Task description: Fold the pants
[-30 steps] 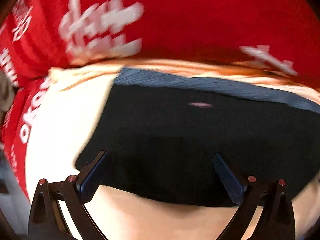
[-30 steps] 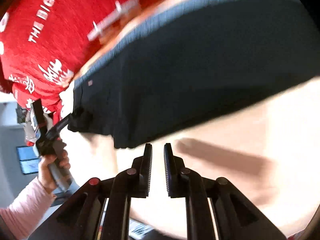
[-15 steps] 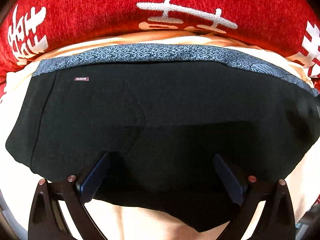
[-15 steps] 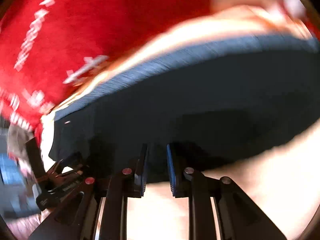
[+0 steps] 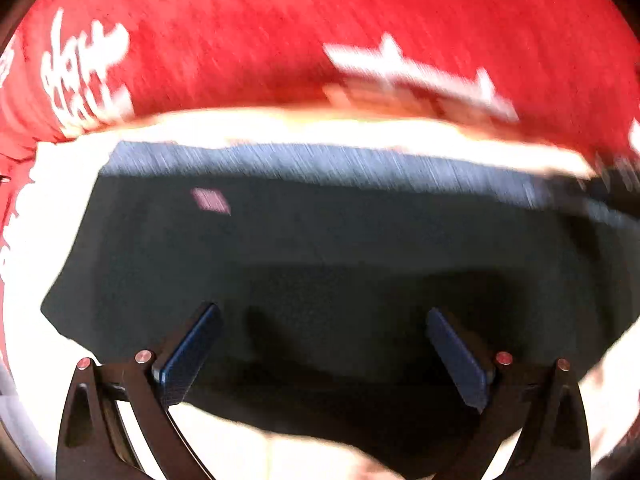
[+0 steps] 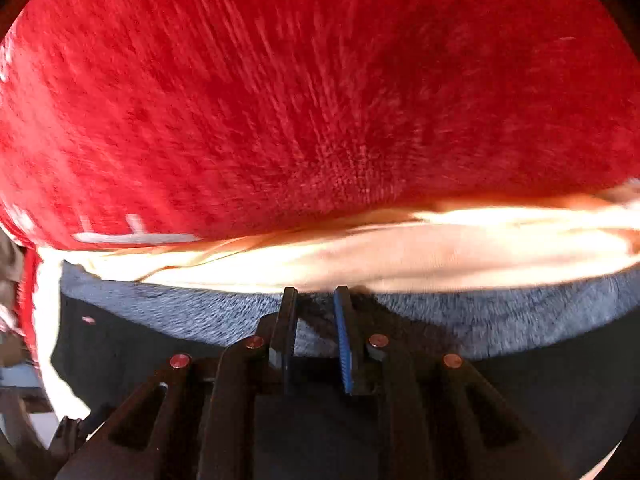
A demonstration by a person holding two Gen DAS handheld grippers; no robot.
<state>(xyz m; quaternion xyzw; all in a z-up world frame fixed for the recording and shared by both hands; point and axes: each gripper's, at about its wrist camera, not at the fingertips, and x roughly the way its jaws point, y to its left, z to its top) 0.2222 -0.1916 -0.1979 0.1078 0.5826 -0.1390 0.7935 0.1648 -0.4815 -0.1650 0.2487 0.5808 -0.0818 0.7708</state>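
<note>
Black pants [image 5: 320,248] lie folded flat on a cream sheet [image 5: 60,200], their grey-blue waistband [image 5: 320,164] along the far edge and a small pink label [image 5: 210,200] near the left end. My left gripper [image 5: 323,312] hangs open and wide over the near part of the pants, nothing between its pads. In the right wrist view my right gripper [image 6: 315,292] points down at the waistband [image 6: 200,312], its tips at the band's far edge. Its jaws are opening, with a narrow gap and no cloth pinched between them. The black cloth [image 6: 560,380] lies under the fingers.
A red plush blanket [image 5: 280,40] with white characters fills the far side beyond the sheet [image 6: 400,256], and it rises behind the waistband in the right wrist view [image 6: 320,80]. Both views are blurred by motion.
My right gripper has travelled from the near hem across the pants to the waistband, and its gap has widened a little. The left gripper has shifted over the pants and stays wide open.
</note>
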